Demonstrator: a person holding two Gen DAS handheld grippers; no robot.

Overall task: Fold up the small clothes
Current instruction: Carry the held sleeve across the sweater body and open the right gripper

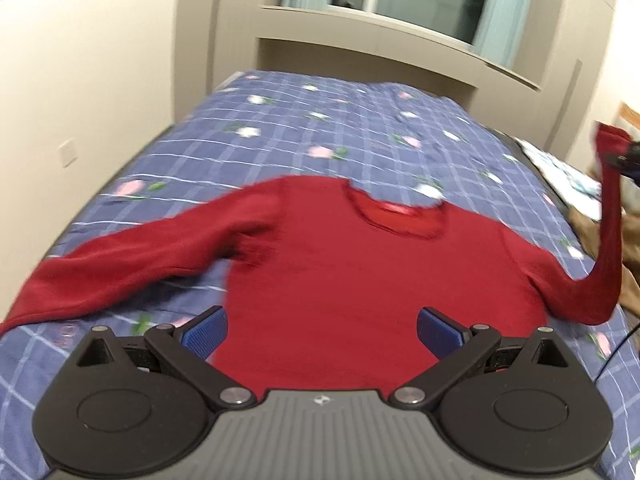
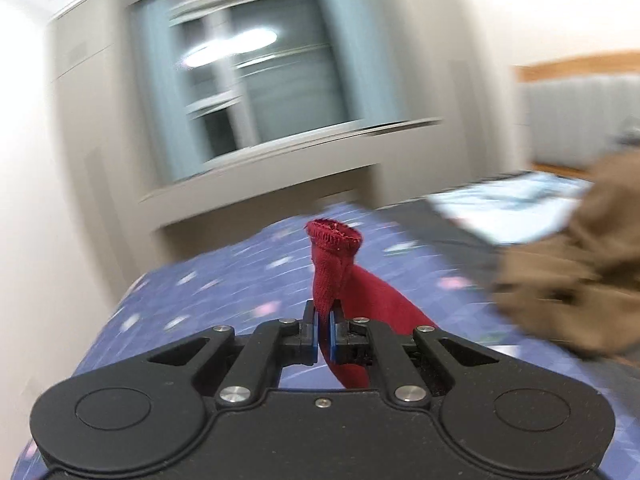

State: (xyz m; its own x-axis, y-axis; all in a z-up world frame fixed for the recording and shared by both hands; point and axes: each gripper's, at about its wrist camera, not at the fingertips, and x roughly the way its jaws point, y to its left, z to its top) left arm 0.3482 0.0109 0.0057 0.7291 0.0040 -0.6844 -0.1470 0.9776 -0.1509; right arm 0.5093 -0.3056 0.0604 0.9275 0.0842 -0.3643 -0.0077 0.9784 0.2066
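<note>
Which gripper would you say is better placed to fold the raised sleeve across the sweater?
Probably the right gripper: it is shut on the sleeve, held up off the bed. The left gripper is open, holding nothing, over the sweater.

left gripper (image 1: 322, 334): grey ribbed body with a small white logo, black round-lobed linkage arms, silver screws, blue textured pads (image 1: 204, 336). right gripper (image 2: 324, 336): all-black body at the frame's bottom (same lobes), silver screws, thin blue pads (image 2: 331, 334).
</note>
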